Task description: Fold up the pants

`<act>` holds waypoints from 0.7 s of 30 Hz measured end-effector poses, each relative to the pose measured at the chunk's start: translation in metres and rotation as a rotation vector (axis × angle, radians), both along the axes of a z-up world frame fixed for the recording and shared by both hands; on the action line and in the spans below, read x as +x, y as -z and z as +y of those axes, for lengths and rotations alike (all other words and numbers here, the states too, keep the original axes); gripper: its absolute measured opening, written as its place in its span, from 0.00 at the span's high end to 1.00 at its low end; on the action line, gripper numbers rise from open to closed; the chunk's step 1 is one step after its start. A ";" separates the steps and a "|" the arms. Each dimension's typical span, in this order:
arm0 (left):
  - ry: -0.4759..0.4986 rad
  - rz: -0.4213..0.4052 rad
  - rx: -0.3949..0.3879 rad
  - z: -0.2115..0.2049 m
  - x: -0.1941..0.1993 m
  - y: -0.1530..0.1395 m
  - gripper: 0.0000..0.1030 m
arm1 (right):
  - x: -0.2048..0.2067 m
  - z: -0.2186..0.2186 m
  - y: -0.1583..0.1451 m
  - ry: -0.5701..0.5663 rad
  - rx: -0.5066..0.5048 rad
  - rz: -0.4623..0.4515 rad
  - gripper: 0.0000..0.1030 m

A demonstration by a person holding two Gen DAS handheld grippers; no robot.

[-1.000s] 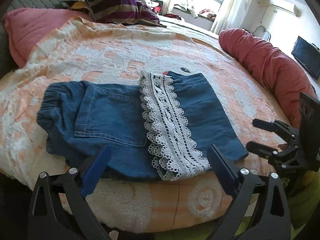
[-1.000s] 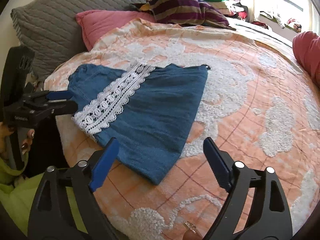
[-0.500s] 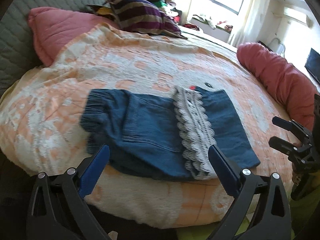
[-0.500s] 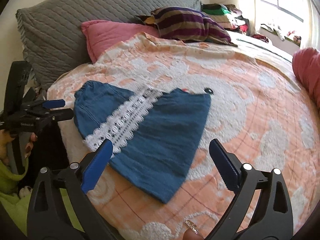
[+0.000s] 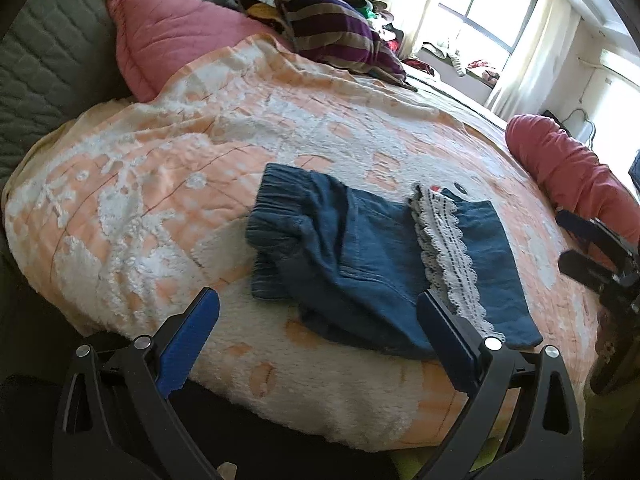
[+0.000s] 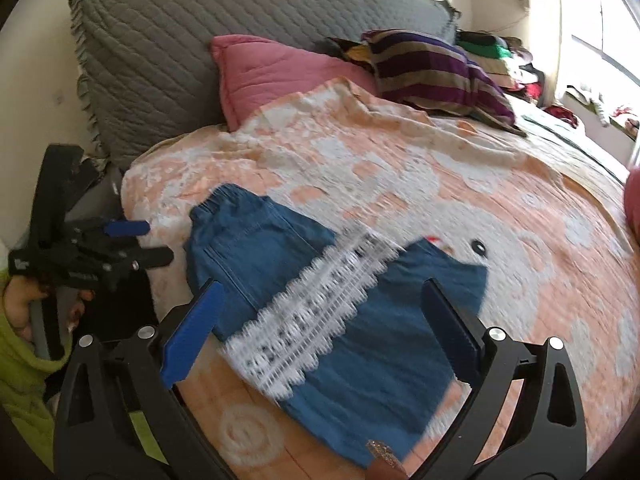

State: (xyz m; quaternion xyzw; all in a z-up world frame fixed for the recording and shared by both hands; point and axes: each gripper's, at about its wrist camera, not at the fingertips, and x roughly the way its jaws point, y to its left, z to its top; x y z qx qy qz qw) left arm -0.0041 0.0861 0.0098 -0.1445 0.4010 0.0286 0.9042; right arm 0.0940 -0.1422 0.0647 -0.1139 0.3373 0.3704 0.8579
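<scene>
Blue denim pants (image 5: pixel 360 256) with a white lace hem band (image 5: pixel 448 256) lie folded on the bed near its front edge; they also show in the right wrist view (image 6: pixel 360 320). The elastic waistband (image 5: pixel 280 208) is at the left end. My left gripper (image 5: pixel 316 340) is open and empty, held above the bed edge in front of the pants. My right gripper (image 6: pixel 320 328) is open and empty, held above the lace band (image 6: pixel 316 312). Each gripper shows in the other's view, the right one at the far right (image 5: pixel 592 248), the left one at the far left (image 6: pixel 136 240).
The bed has an orange and white patterned blanket (image 5: pixel 200 160). A pink pillow (image 5: pixel 180 36), a striped pillow (image 5: pixel 332 32) and a grey quilted headboard cushion (image 6: pixel 240 40) lie at the back. A red bolster (image 5: pixel 568 164) lies at the right.
Both grippers have pulled back and swung left, so the pants sit further right in the left view and lower in the right view. The pants have not moved.
</scene>
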 end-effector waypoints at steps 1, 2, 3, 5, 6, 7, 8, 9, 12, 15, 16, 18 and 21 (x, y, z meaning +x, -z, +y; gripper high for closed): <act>-0.002 0.005 -0.007 0.003 0.001 0.003 0.04 | 0.004 0.006 0.000 -0.009 -0.004 0.002 0.10; -0.003 0.009 -0.012 0.005 0.002 0.005 0.04 | 0.009 0.014 0.000 -0.021 -0.012 0.006 0.10; -0.010 0.021 -0.023 0.009 0.003 0.009 0.04 | 0.012 0.020 0.000 -0.031 -0.017 0.010 0.10; -0.023 0.040 -0.040 0.016 0.005 0.016 0.04 | 0.022 0.034 0.003 -0.055 -0.032 0.025 0.10; -0.032 0.050 -0.055 0.020 0.006 0.021 0.04 | 0.024 0.040 0.004 -0.066 -0.039 0.030 0.10; -0.034 0.054 -0.066 0.023 0.006 0.023 0.04 | 0.028 0.047 0.005 -0.078 -0.046 0.034 0.10; -0.037 0.057 -0.079 0.026 0.006 0.026 0.04 | 0.032 0.056 0.007 -0.096 -0.054 0.041 0.10; -0.038 0.057 -0.091 0.028 0.007 0.028 0.04 | 0.034 0.062 0.009 -0.110 -0.060 0.047 0.10; -0.035 0.051 -0.131 0.033 0.007 0.034 0.04 | 0.044 0.086 0.015 -0.164 -0.080 0.080 0.10; -0.013 0.038 -0.181 0.033 0.009 0.038 0.05 | 0.053 0.110 0.021 -0.218 -0.107 0.106 0.10; -0.006 0.032 -0.200 0.031 0.010 0.039 0.05 | 0.056 0.117 0.022 -0.235 -0.111 0.108 0.10; 0.003 0.027 -0.223 0.029 0.011 0.040 0.06 | 0.060 0.131 0.025 -0.266 -0.133 0.119 0.10; 0.020 0.026 -0.272 0.026 0.015 0.046 0.30 | 0.066 0.151 0.030 -0.319 -0.159 0.131 0.10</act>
